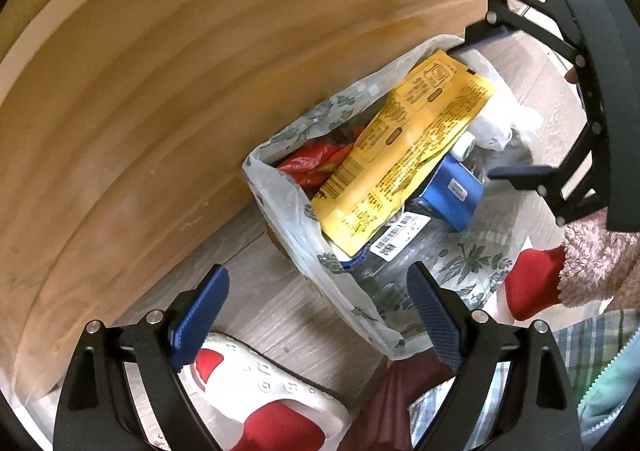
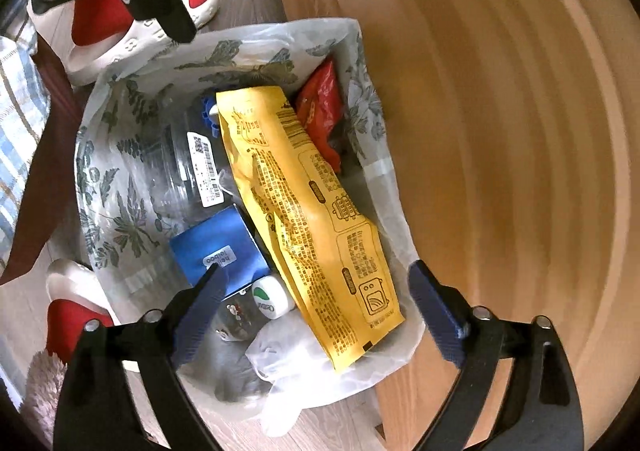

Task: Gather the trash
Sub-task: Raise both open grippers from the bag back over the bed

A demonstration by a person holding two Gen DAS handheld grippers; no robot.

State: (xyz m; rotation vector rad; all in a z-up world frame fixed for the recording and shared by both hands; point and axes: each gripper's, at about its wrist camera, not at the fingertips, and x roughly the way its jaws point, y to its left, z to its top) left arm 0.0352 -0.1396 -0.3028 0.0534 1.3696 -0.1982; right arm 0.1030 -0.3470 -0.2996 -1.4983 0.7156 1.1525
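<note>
- Your right gripper (image 2: 316,309) hung over the open bag with its blue-padded fingers (image 2: 200,307) spread wide and nothing between them.
- Your left gripper (image 1: 320,315) pointed down beside the bag, its fingers (image 1: 434,315) also set wide apart and empty; one pad overlapped the bag's near rim in the left wrist view, though contact could not be judged.
- You had the translucent white plastic bag with a grey-green leaf print (image 2: 120,211) standing open on the grey wood-look floor (image 1: 256,303), close against a pale wooden panel (image 2: 500,131).
- Inside it lay a long yellow printed food packet (image 2: 312,211) on top, a red crinkled wrapper (image 2: 320,107) against the panel side, a small blue cardboard box (image 2: 220,251), a clear plastic bottle with a white barcode label (image 2: 204,167), and a small white cap (image 2: 272,297).
- Your feet in red socks and white perforated slippers (image 1: 272,383) stood either side of the bag.
</note>
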